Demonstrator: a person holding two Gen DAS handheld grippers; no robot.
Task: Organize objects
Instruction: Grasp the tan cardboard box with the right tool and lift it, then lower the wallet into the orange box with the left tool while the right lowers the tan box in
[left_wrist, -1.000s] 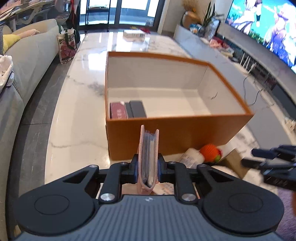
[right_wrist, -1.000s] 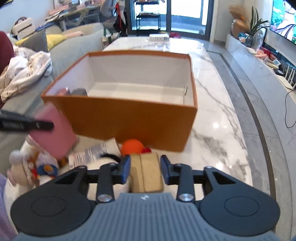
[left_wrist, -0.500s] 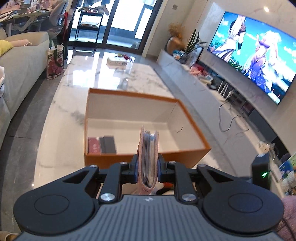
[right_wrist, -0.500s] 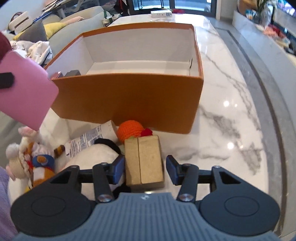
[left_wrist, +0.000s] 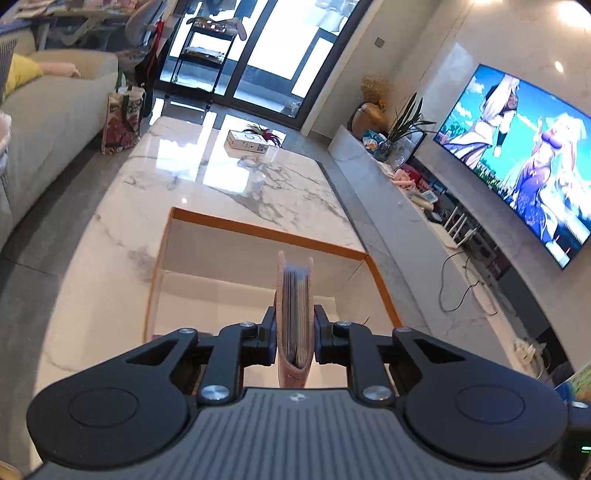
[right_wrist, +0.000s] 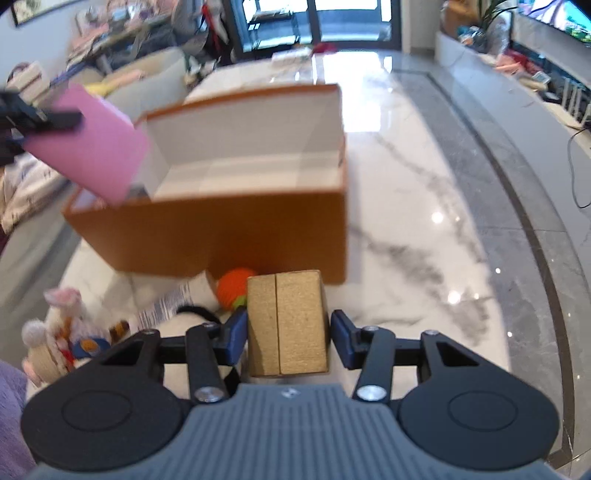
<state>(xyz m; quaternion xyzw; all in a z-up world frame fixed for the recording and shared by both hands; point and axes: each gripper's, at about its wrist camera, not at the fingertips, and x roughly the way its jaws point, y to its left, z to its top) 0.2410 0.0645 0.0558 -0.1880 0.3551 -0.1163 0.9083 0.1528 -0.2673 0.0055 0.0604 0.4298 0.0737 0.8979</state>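
Behind the gripped pink wallet (left_wrist: 294, 314), box (left_wrist: 258, 229) contents hide; right fingers (right_wrist: 236, 332) bracket the block (right_wrist: 288, 325).

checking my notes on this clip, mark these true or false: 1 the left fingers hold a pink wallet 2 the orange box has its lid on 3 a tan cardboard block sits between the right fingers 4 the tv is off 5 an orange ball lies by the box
1. The left gripper's fingers hold a flat pink card wallet: true.
2. The open orange cardboard box has its lid on: false, it is open, its white inside showing.
3. A tan cardboard block sits between the right gripper's fingers: true.
4. The wall-mounted television is off: false, it shows a bright cartoon.
5. A small orange ball lies by the box: true, at its near wall on the white marble table.
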